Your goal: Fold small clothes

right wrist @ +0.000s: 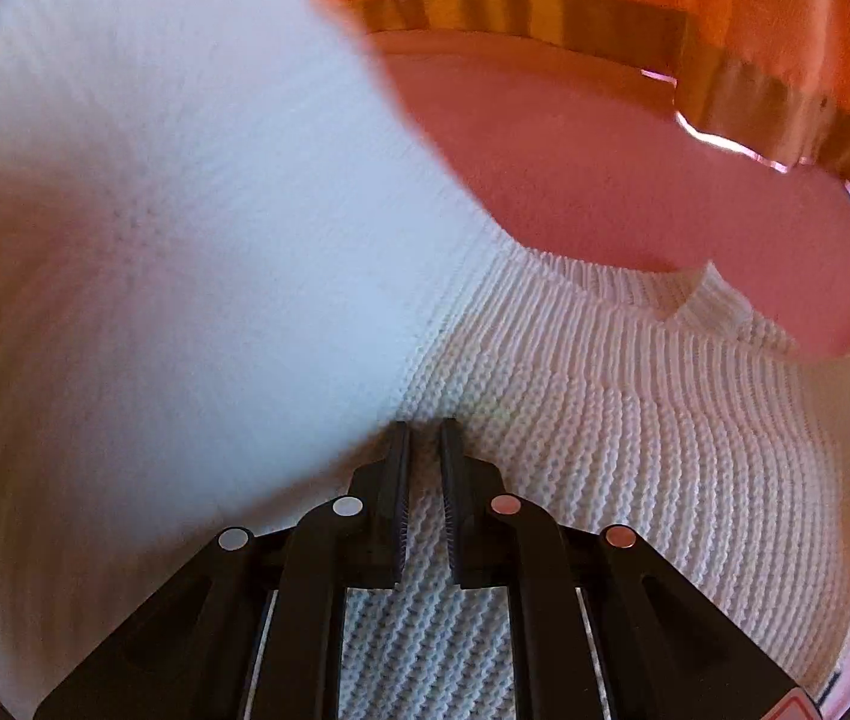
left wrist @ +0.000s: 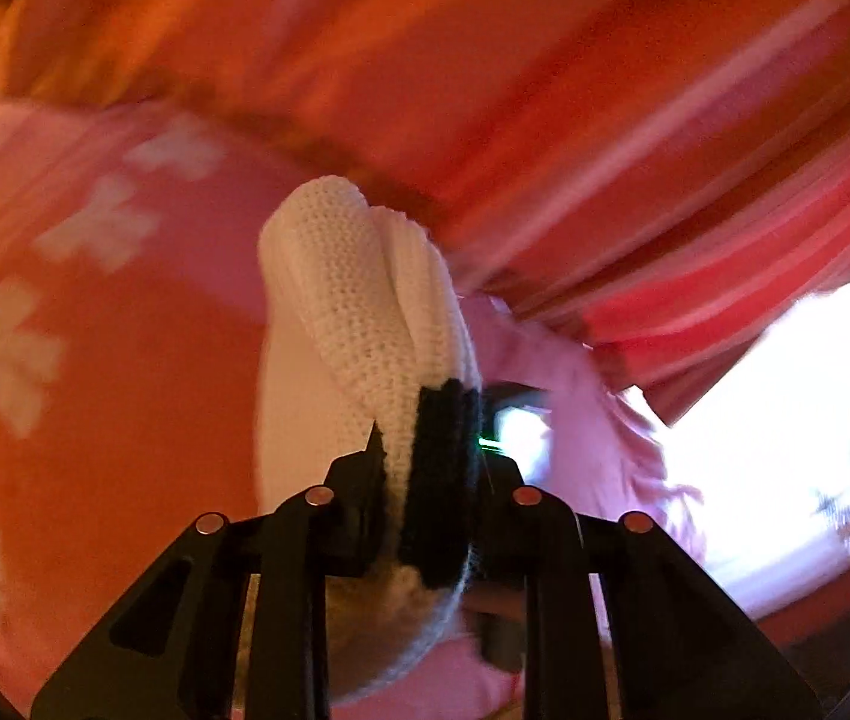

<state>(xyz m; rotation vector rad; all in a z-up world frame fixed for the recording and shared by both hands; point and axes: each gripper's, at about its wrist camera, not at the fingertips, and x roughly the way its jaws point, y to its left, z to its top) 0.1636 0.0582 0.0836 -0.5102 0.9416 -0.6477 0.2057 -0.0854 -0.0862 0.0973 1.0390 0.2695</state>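
Knitwear fills both views: my left gripper [left wrist: 430, 480] has its fingers clamped on the white sweater's [left wrist: 359, 300] black-trimmed edge, lifting it clear of the pink flowered blanket [left wrist: 95, 312] to fold. My right gripper [right wrist: 425, 438], fingers nearly together, pins the chunky ribbed knit near the neckline [right wrist: 616, 282].

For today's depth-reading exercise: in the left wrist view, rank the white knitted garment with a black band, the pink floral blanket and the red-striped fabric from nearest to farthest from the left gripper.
1. White knitted garment with a black band: clamped in the left gripper, centre.
2. Pink floral blanket: beneath, on the left.
3. Red-striped fabric: behind, upper right.
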